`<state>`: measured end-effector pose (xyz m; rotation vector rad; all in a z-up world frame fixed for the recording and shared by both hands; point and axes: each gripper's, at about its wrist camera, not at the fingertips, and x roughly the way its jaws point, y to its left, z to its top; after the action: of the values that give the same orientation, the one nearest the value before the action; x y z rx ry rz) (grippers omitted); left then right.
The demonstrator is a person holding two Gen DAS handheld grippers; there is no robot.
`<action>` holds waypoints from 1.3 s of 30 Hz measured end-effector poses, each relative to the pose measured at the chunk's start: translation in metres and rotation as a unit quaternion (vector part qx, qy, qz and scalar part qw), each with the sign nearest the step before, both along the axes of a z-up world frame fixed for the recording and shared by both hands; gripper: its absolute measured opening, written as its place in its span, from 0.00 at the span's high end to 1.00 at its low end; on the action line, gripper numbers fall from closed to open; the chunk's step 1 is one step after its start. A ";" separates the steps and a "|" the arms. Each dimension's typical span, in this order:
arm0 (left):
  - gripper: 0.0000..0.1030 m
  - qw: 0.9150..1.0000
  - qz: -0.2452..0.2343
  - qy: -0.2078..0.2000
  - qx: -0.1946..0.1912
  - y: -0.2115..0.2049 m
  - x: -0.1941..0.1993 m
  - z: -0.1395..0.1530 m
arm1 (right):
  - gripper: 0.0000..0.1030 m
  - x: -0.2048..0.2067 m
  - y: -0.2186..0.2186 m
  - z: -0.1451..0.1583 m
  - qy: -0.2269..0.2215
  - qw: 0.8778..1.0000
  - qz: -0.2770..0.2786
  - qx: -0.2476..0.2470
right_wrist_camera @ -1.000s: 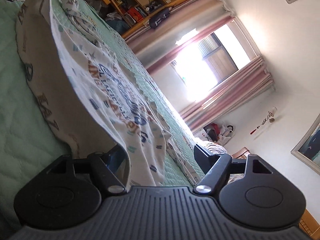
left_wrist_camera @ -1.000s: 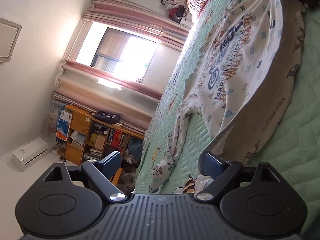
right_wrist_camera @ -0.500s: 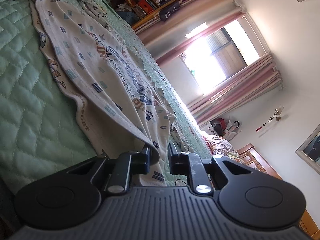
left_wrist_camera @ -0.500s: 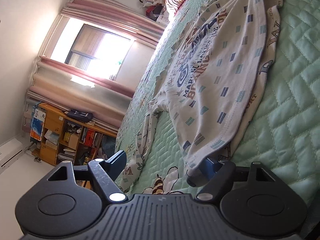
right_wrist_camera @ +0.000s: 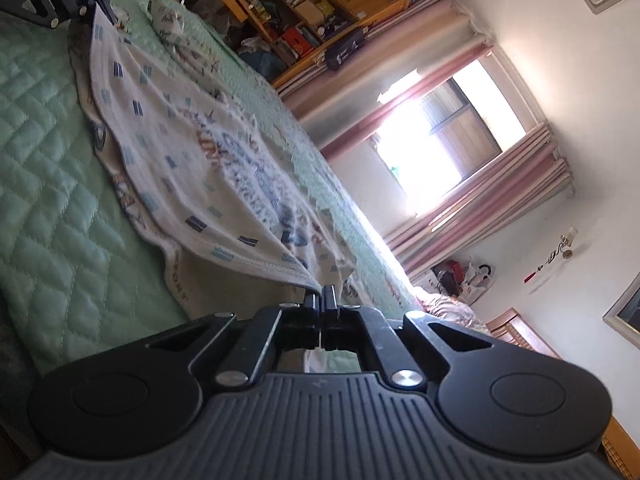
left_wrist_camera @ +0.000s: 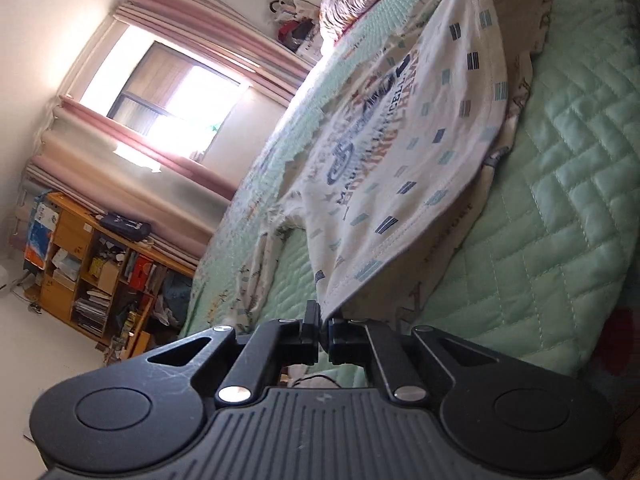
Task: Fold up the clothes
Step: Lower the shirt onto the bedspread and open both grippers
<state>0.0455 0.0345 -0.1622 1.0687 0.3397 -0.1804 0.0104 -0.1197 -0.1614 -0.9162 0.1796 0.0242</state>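
Both claws have just closed: the left gripper (left_wrist_camera: 323, 322) pinches one hem corner of the printed shirt (left_wrist_camera: 404, 152), the right gripper (right_wrist_camera: 322, 300) the other. Lying mid-frame on the green quilt (left_wrist_camera: 560, 216), the shirt is lifted at that hem. At the left wrist view's lower left, a wooden shelf unit (left_wrist_camera: 86, 264) holds books and boxes.

White shirt (left_wrist_camera: 420, 152) with blue dashes; mint-green quilted bedspread (left_wrist_camera: 560, 216).

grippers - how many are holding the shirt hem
2: the left gripper is shut on one hem corner of the shirt; the right gripper is shut on the other.
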 end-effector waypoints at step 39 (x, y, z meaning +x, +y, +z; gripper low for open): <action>0.51 0.998 0.045 -0.004 0.037 -0.006 0.010 -0.021 | 0.53 0.032 -0.042 -0.025 0.067 0.987 -0.135 0.061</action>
<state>0.0559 0.0282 -0.1827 1.1238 0.3898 -0.0831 0.0423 -0.1616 -0.1861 -0.7618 0.4224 -0.1522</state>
